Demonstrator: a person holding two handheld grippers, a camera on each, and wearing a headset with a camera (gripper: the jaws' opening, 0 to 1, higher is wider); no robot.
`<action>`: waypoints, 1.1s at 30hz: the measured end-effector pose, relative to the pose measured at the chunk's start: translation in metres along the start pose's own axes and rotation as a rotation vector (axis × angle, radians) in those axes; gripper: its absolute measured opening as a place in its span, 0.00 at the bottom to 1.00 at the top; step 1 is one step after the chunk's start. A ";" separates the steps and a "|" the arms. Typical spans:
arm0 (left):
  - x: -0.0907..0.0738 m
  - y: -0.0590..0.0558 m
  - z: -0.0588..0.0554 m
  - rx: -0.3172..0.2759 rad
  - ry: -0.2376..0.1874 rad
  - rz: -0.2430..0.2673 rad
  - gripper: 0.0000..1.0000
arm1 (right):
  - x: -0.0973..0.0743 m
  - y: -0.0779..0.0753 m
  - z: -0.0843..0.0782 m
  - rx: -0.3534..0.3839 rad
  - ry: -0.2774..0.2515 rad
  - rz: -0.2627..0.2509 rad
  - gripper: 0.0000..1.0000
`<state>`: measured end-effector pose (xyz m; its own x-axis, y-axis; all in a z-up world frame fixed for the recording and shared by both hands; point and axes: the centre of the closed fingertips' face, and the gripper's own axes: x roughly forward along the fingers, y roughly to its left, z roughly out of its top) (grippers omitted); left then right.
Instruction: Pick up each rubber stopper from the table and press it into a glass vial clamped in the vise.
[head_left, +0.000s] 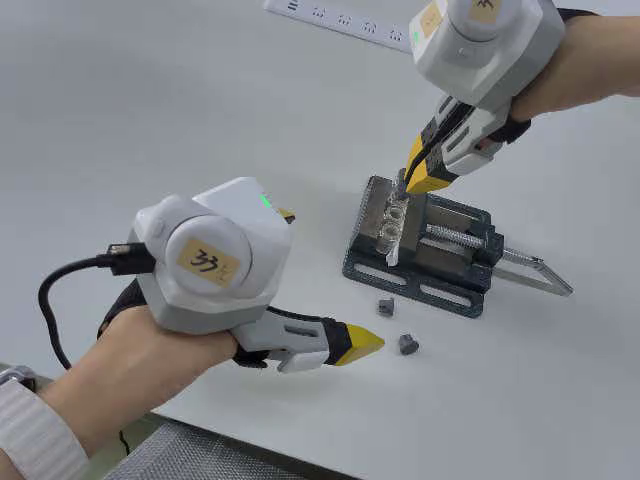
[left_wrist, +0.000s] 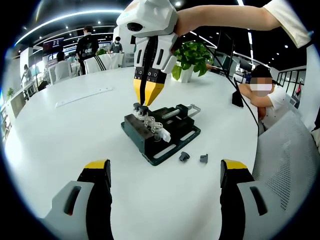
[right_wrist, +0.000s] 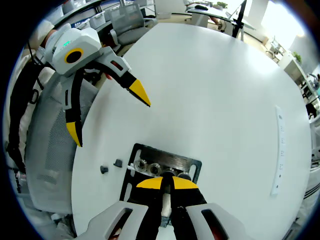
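Reaching down over the vise (head_left: 440, 270), the right gripper (head_left: 415, 180) has its yellow-tipped jaws closed together. Their tips touch a dark stopper (left_wrist: 144, 109) on top of a vial at the far end of the row. Whether the jaws pinch that stopper or only bear on it I cannot tell. The vials (head_left: 393, 228) stand upright in a line between the vise jaws. In the left gripper view, the ones nearer the person are clear and uncapped, and a second dark top sits just beside the stopper under the tips.

The left gripper (left_wrist: 165, 164) hangs low over the table (head_left: 200, 100), near the person and well apart from the vise. Its jaws are spread wide with nothing between them.

Two loose stoppers lie on the table just in front of the vise base, near each other but apart: one (head_left: 386, 307) close to the base, the other (head_left: 407, 344) a little further out, beside the left gripper's yellow tip. A white power strip (head_left: 340, 20) lies at the far side of the table.
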<state>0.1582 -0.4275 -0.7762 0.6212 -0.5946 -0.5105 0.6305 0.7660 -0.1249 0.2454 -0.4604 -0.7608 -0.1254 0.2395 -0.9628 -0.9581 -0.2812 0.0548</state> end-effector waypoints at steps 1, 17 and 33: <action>0.000 0.000 0.000 -0.001 -0.001 0.000 0.90 | 0.000 0.000 0.000 0.000 0.001 0.000 0.00; -0.001 0.002 0.000 -0.006 -0.003 0.005 0.90 | 0.004 -0.003 -0.002 0.000 0.010 -0.003 0.00; -0.003 0.013 0.012 -0.011 -0.050 0.026 0.96 | 0.005 -0.010 -0.002 0.015 0.041 -0.034 0.00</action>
<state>0.1699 -0.4190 -0.7666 0.6595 -0.5859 -0.4708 0.6093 0.7835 -0.1215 0.2546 -0.4583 -0.7665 -0.0820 0.2106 -0.9741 -0.9654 -0.2594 0.0252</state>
